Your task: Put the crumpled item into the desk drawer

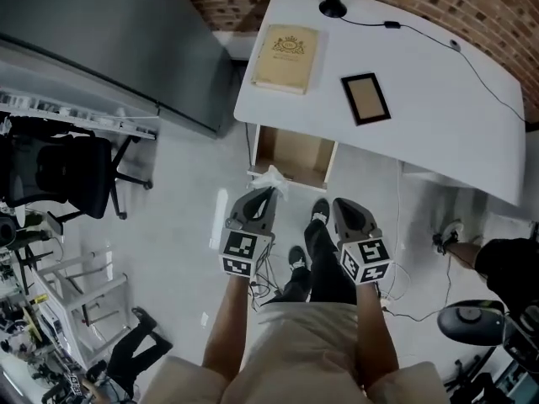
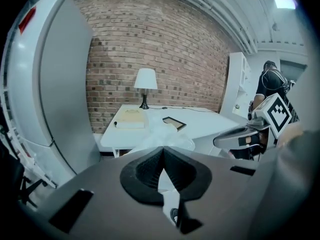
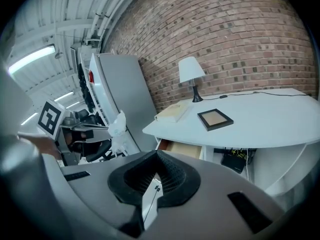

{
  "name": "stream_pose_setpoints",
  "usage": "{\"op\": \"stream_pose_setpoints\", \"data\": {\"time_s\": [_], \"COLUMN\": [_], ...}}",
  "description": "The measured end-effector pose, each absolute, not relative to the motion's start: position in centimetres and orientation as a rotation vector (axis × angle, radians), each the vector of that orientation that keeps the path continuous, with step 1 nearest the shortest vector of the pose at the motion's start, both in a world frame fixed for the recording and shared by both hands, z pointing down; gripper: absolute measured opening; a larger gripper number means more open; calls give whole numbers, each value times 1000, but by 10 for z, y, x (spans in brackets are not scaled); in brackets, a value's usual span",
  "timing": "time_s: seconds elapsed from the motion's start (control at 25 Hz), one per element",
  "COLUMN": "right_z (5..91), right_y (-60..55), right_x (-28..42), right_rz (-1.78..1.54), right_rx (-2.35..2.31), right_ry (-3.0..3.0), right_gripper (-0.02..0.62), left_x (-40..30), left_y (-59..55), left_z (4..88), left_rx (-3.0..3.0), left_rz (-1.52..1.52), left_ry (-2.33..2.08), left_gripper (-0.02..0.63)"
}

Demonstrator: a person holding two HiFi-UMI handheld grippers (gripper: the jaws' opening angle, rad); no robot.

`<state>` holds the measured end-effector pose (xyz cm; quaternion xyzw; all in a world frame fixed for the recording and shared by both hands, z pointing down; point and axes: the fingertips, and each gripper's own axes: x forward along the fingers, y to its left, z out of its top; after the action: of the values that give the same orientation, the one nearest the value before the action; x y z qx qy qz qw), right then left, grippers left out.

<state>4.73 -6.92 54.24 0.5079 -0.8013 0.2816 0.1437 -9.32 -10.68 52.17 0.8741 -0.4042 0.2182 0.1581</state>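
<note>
A crumpled white item (image 1: 273, 178) sticks out from the tips of my left gripper (image 1: 266, 195), which is shut on it just in front of the open desk drawer (image 1: 291, 155). In the left gripper view the crumpled item (image 2: 167, 136) bulges just beyond the closed jaws of that gripper (image 2: 162, 152). My right gripper (image 1: 343, 207) hangs beside the left one, shut and holding nothing. In the right gripper view its jaws meet at the tip (image 3: 156, 155), the crumpled item (image 3: 118, 126) shows at the left, and the drawer (image 3: 183, 148) stands open under the desk top.
On the white desk (image 1: 438, 116) lie a tan book (image 1: 287, 58) and a dark picture frame (image 1: 365, 98); a lamp base (image 1: 333, 7) stands at the back. A grey cabinet (image 1: 109, 40) is to the left, with a black office chair (image 1: 63, 175) below it. Cables lie on the floor by my feet.
</note>
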Motion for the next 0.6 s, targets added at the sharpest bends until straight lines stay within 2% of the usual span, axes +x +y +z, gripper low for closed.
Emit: {"op": "stream_pose_setpoints", "data": {"time_s": [0.44, 0.6], "right_z": [589, 594], "right_y": [-111, -123], "right_x": [72, 67], "right_rz": [885, 899], "right_rx": [1454, 1447], "right_ry": [-2274, -2269], "right_gripper": [25, 25], "left_x": [-49, -53], "left_y": [-150, -160], "left_z": [583, 594], "left_rx": [2509, 2506], "left_rz": [727, 753], "left_ry": [-1029, -1004], "left_gripper": [15, 15]}}
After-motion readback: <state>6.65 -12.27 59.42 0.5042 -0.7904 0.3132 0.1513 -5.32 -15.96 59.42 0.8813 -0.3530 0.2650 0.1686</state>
